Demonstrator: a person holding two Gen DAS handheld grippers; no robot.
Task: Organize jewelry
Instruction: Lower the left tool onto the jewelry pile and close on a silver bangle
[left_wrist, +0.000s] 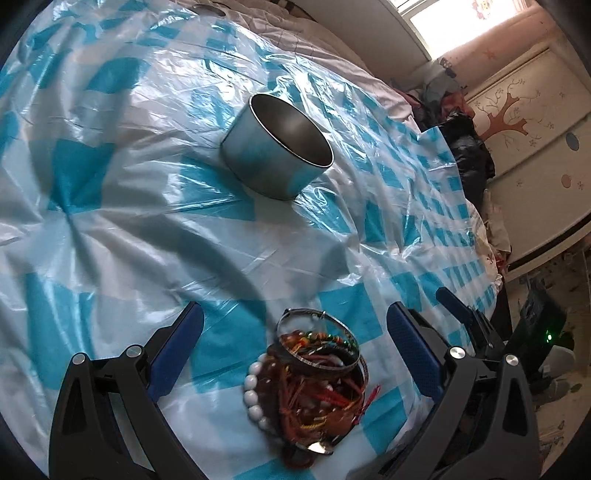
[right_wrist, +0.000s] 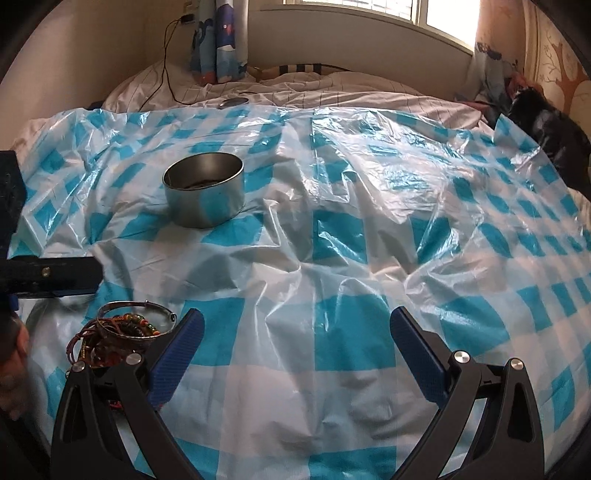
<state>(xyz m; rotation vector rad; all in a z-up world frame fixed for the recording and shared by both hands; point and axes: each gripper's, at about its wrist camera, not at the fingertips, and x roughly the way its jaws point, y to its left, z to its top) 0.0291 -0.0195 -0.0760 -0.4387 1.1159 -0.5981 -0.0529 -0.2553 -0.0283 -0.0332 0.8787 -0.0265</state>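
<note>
Looking along the left gripper (left_wrist: 295, 328), no brand, label or readable writing showed anywhere (the metal tin carried no print on its wall). Its blue-padded fingers stood wide apart with nothing between the pads, and the jewelry pile (left_wrist: 314, 373) lay on the blue-and-white checked plastic sheet (left_wrist: 110, 229) between them, touching neither. That pile was a tangle: a thin silver bangle (left_wrist: 319, 341) tilted on top, a string of round white beads (left_wrist: 255, 395) curving along its left side, and red, orange and brown cords knotted with small coloured beads beneath. The round metal tin (left_wrist: 277, 147) sat open further ahead on the sheet, well apart from the pile.

From the right wrist view, the right gripper (right_wrist: 295, 328) was likewise spread wide and empty over bare sheet. The pile sat just left of its left finger, partly hidden behind it, and the tin stood beyond on the bed (right_wrist: 351, 92).
</note>
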